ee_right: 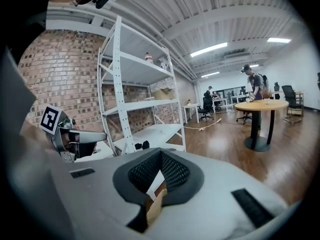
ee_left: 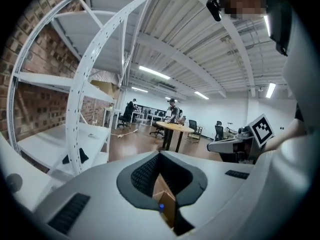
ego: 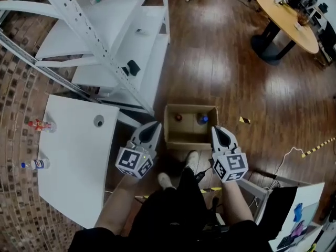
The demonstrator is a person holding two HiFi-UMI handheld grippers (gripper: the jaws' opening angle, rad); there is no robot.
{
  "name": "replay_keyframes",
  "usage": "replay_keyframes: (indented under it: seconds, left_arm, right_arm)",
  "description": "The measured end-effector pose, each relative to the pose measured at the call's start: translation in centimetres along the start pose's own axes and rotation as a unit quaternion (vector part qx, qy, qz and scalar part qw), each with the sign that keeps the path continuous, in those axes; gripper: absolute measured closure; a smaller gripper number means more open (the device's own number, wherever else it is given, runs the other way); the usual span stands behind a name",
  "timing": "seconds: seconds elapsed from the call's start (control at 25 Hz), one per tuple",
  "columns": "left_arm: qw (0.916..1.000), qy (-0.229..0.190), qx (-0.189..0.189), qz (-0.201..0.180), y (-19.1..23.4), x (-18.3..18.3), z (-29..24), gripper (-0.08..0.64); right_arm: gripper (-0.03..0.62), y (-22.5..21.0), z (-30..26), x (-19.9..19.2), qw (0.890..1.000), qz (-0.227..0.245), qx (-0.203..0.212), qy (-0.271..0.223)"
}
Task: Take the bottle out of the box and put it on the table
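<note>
- Two bottles rest on the white worktop (ego: pixel 79 156) at far left: a red bottle (ego: pixel 41 124) and a clear bottle (ego: pixel 35 165).
- Left tongs (ego: pixel 156 126): closed together, empty, just left of the box.
- Cardboard box (ego: pixel 189 139) on the floor holds a dark-capped bottle (ego: pixel 178 117) and a blue-capped bottle (ego: pixel 202 119).
- Right tongs (ego: pixel 216 131): closed, empty, just right of the box.

Bottles (ego: pixel 202 119) in box (ego: pixel 190 135): too small
</note>
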State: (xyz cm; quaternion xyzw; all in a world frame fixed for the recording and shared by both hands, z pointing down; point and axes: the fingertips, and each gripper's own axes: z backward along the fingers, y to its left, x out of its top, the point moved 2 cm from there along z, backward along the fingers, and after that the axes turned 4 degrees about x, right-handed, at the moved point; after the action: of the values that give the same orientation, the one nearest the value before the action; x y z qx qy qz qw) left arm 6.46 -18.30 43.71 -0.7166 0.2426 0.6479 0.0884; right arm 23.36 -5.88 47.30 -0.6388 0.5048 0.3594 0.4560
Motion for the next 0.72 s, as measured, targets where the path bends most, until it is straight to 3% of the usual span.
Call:
replay_keyframes:
  seconds: [0.4,0.72]
  left_arm:
    - [0.9971,0.070,0.020,0.023,1.9,-7.9,-4.2,0.555]
    - [0.9960,0.088,-0.013,0.012,3.2,-18.3,-10.9,0.555]
  right_arm:
    - [0.589,-4.6,-3.1,-7.3,0.997,-0.031,0.005,0.069]
    - [0.589,-8.6,-8.1,-16.1,0.997,-0.023,-0.004,0.069]
